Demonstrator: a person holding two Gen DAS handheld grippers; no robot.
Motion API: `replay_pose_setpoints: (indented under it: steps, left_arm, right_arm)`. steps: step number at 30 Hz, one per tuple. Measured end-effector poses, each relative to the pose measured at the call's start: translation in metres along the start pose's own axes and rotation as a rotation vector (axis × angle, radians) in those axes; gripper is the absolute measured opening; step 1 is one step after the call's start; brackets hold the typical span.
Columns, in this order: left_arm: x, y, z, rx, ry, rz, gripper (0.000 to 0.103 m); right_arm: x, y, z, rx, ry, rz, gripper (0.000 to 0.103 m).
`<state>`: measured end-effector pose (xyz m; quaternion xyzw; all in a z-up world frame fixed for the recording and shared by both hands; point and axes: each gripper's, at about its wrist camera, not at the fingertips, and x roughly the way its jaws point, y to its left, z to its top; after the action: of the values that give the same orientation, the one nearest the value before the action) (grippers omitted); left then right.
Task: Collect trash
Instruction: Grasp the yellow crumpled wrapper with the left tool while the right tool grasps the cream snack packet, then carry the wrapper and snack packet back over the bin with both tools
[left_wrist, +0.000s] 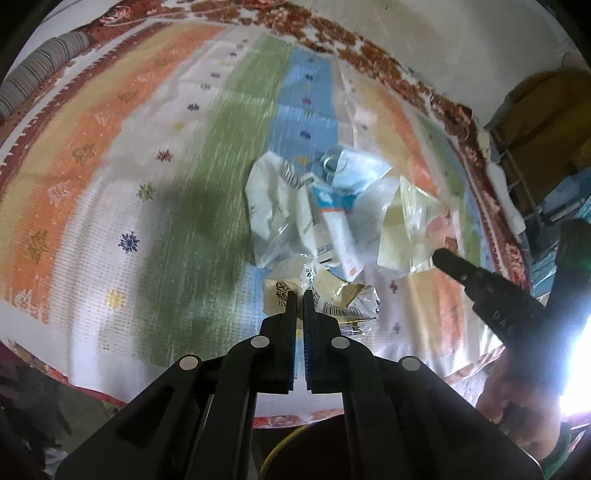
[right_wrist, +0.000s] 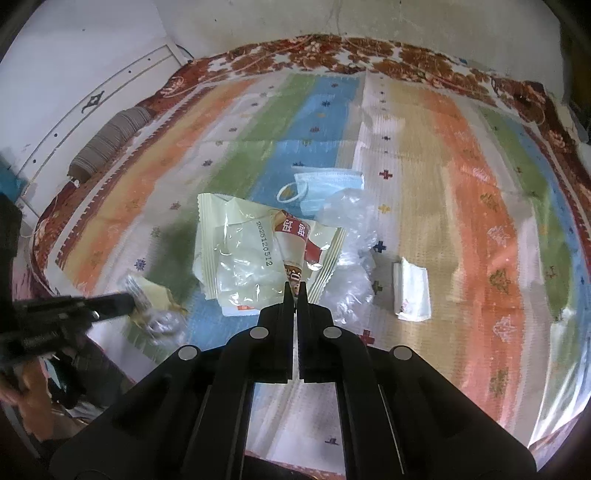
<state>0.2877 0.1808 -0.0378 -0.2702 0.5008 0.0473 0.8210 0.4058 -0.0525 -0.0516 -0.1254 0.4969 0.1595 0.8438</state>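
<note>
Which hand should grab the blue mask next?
Neither is free yet: the left gripper is shut on a crumpled wrapper, the right gripper on a big wrapper. Once emptied, probably the right: the mask lies just beyond its wrapper.

Striped multicolour mat (right_wrist: 461, 192) over red floral blanket (right_wrist: 332, 55), grey striped pillow (right_wrist: 110, 136), white wall (right_wrist: 258, 22)
</note>
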Motion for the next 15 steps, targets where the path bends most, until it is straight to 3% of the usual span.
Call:
replay_pose_setpoints:
  steps: [15]
  left_arm:
    - [-0.041, -0.042, -0.022, 0.12, -0.075, -0.035, 0.003]
  right_arm:
    - [-0.06, 0.008, -0.027, -0.025, -0.078, -0.016, 0.001]
